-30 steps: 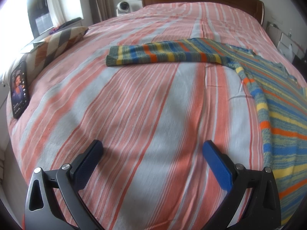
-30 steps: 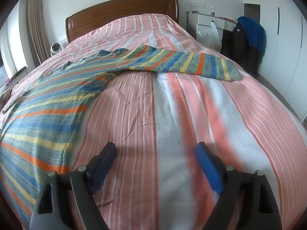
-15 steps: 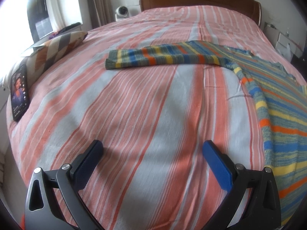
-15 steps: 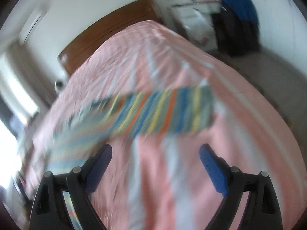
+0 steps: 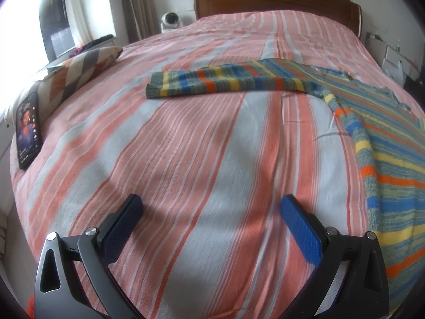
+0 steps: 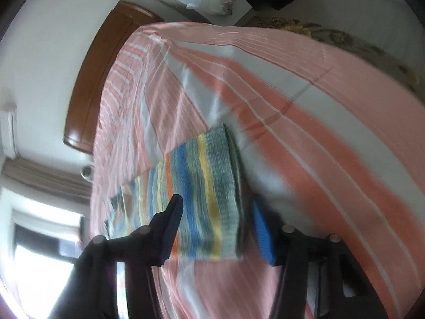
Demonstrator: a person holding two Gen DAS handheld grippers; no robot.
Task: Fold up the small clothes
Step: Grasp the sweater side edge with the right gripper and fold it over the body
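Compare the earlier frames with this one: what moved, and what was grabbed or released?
The right gripper has swung across the bed to the striped sweater's sleeve end, rolling as it went; its jaws are closing with the cuff between them, not yet clearly pinched. The left gripper stays open over bare sheet. The sweater lies unmoved.

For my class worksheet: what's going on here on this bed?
A person with two handheld grippers is starting to fold a striped sweater spread on the bed. The right gripper is closing around the cuff of one sleeve. The left gripper hovers open over bare bedspread, holding nothing.
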